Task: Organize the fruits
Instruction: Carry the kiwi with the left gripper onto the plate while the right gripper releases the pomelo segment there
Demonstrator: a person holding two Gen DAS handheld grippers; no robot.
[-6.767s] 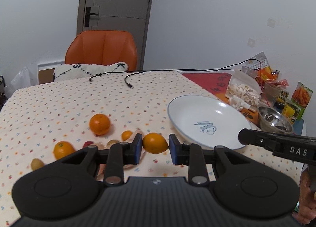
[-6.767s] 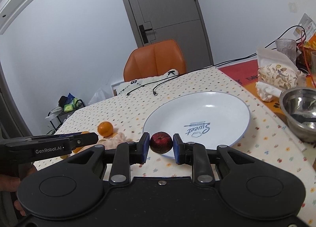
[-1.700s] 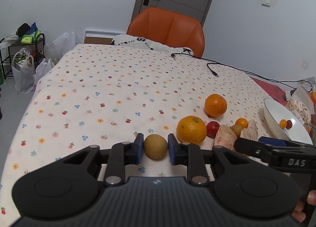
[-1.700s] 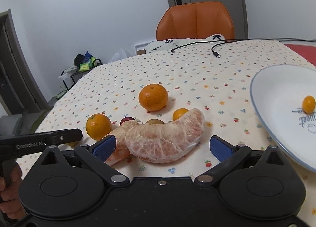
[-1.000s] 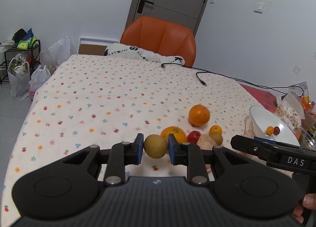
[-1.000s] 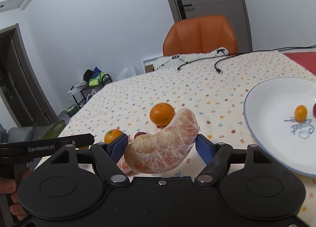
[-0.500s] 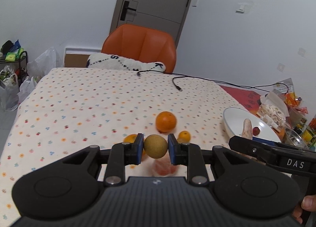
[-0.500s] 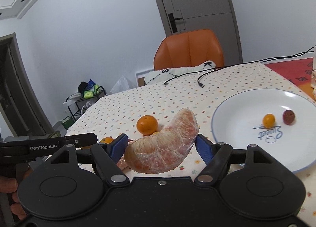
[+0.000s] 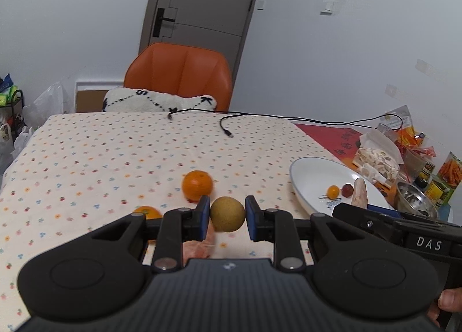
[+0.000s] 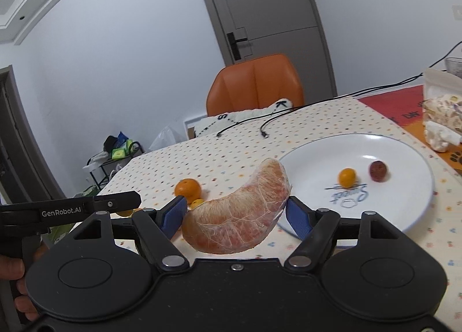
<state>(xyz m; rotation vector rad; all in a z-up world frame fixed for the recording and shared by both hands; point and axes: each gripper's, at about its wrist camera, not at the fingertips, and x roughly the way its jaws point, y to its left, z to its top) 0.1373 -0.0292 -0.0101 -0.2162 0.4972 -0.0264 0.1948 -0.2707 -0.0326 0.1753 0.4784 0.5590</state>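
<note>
Left gripper (image 9: 227, 214) clenched on round tan-brown fruit (image 9: 227, 213), held up above dotted tablecloth (image 9: 115, 153). Right gripper (image 10: 235, 216) clamped on peeled pink pomelo segment (image 10: 239, 216), raised just left of white round plate (image 10: 404, 202). On plate: small orange kumquat (image 10: 347, 177) & dark red round fruit (image 10: 378, 170), side by side, apart. On cloth beyond grippers: large orange (image 9: 197, 185), 2nd orange (image 9: 147, 212) partly hidden behind left finger.
</note>
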